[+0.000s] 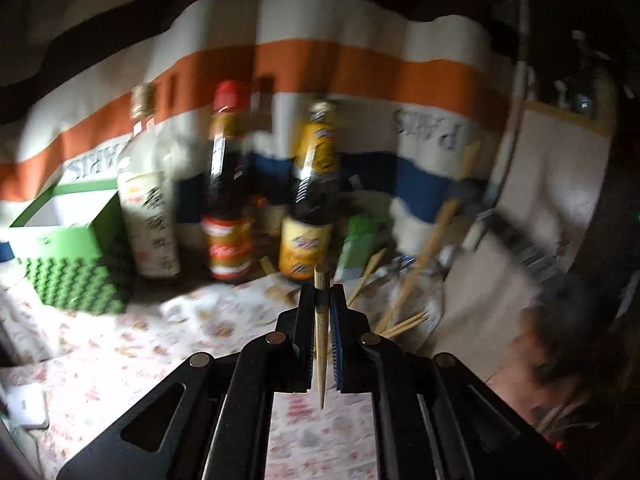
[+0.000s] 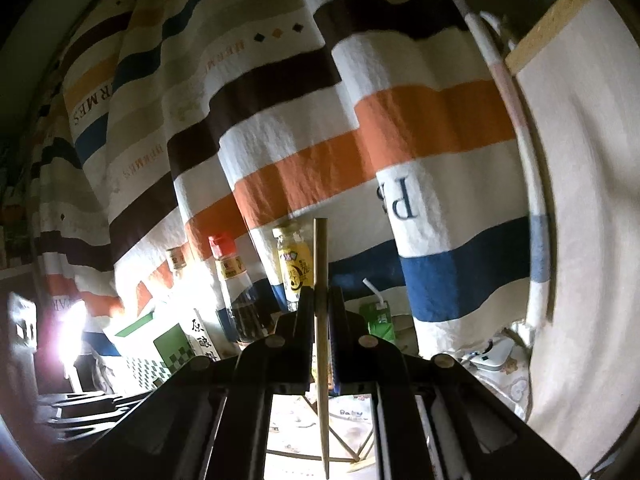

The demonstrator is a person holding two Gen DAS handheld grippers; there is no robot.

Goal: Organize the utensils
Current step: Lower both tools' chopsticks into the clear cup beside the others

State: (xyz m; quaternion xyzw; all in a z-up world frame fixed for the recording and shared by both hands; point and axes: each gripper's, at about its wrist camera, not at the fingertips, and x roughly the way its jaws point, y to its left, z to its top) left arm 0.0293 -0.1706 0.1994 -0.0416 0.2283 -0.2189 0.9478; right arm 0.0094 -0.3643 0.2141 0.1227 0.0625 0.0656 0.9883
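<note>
With one chopstick (image 1: 320, 332) clamped in the left gripper (image 1: 322, 292) and a second chopstick (image 2: 321, 320) in the right gripper (image 2: 321, 296), each pinched upright, slippage or twisting within the narrow grip is judged the main risk.

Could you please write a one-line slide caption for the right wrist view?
Right gripper shut on a thin wooden chopstick held upright before a striped curtain and three sauce bottles.
</note>
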